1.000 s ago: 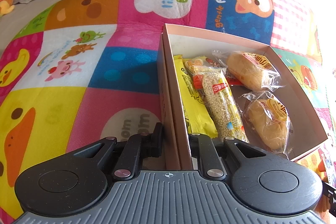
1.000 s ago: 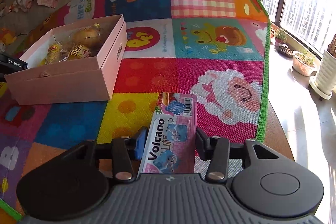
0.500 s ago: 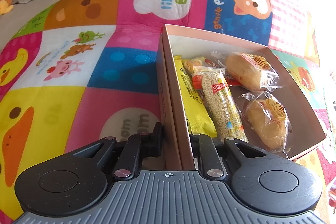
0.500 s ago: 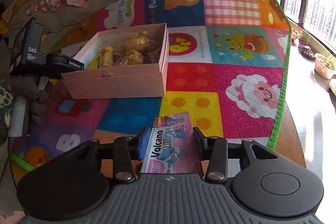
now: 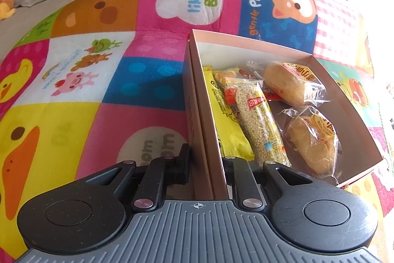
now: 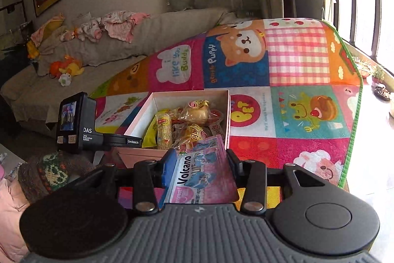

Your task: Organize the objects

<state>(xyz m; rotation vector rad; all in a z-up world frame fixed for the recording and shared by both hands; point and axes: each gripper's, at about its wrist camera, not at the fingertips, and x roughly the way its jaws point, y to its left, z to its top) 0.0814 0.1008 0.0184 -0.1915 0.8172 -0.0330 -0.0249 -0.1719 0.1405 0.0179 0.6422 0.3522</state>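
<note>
A pink cardboard box [image 5: 344, 100] lies open on the colourful play mat [image 5: 138, 75]. It holds a yellow packet [image 5: 229, 120], a sesame bar [image 5: 258, 120] and two wrapped buns [image 5: 312, 139]. My left gripper [image 5: 206, 162] is shut on the box's near left wall. In the right wrist view the box [image 6: 162, 102] sits ahead, and my right gripper [image 6: 200, 159] is shut on a pink Volcano snack packet [image 6: 202, 176], held in the air just before the box's near edge.
A grey sofa [image 6: 73, 80] with baby clothes and plush toys stands behind the mat. The left gripper's handle with its screen [image 6: 73, 122] shows at the box's left. The mat's green edge [image 6: 354, 115] borders a window side with potted plants.
My right gripper has lifted the Volcano packet off the mat and carried it toward the box. My left gripper has kept its hold on the box wall.
</note>
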